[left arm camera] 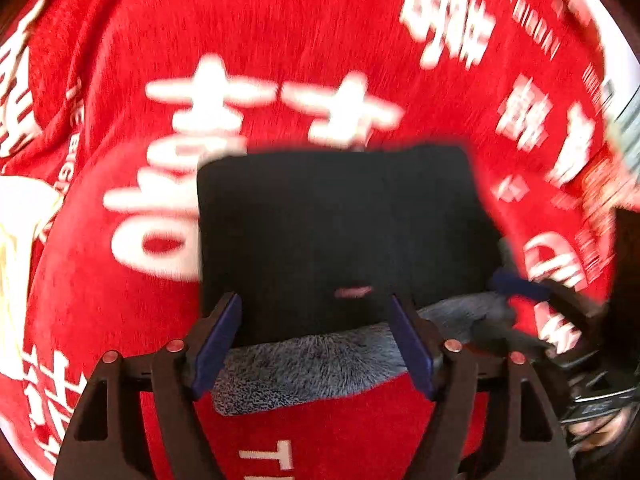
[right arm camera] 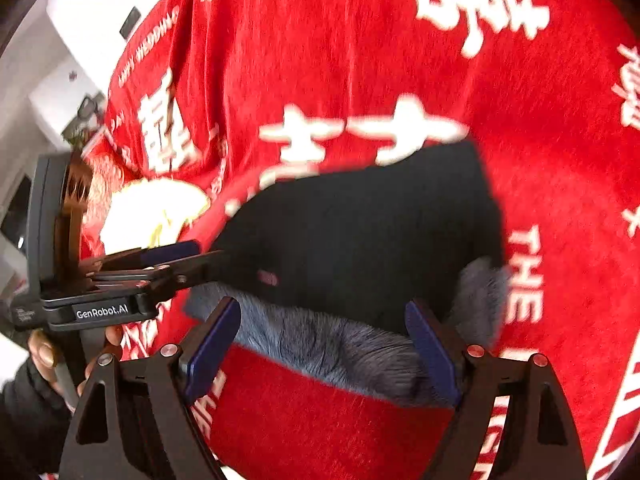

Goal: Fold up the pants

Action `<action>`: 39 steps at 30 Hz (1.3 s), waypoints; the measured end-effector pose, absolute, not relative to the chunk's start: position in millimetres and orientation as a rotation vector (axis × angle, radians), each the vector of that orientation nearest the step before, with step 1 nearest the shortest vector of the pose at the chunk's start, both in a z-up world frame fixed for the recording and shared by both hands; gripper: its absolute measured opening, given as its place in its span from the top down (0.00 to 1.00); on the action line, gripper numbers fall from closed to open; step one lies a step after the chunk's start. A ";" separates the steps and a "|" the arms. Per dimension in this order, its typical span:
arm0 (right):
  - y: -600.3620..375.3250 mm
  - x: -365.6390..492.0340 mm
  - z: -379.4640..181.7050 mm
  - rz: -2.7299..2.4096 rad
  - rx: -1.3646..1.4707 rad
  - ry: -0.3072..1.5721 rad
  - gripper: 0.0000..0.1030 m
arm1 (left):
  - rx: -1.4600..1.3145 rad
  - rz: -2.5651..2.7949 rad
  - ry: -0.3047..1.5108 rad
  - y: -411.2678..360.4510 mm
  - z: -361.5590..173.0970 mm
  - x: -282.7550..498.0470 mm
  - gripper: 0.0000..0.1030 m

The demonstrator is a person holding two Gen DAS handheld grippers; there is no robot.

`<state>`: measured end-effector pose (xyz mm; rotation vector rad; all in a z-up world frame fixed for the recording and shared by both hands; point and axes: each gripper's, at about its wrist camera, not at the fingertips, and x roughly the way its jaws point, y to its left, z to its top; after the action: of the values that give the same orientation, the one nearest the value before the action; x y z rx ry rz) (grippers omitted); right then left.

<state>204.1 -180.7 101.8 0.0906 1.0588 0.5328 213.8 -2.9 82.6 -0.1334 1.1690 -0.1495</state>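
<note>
Red plush blanket printed with large white characters and some Latin lettering covered the whole work surface, and both views were smeared by motion blur. On it lay the black pants, folded into a compact, roughly square bundle, with grey fleecy lining showing along the edge nearest the cameras. A small pinkish label sat on the black cloth close to that edge.

The left gripper pointed steeply down over the near edge of the bundle, its blue-padded fingers spread wide on either side of the fleecy edge; the pads did not press on the cloth. The right gripper hung likewise over the lining, jaws set wide apart, nothing pinched between its blue pads.

In the right wrist view the other gripper reached in from the left, its dark body marked "GenRobot.AI", with a person's fingers around the handle. A pale yellowish object lay on the blanket beyond it, too blurred to name
</note>
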 end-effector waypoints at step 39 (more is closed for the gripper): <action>-155.3 144.6 127.7 0.198 -0.169 1.079 0.00 | -0.033 0.063 1.030 -25.1 142.8 141.3 0.17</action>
<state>144.6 -155.3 127.7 -0.1687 1.0794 0.1977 141.3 -25.1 142.8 -0.0326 1.0296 0.0627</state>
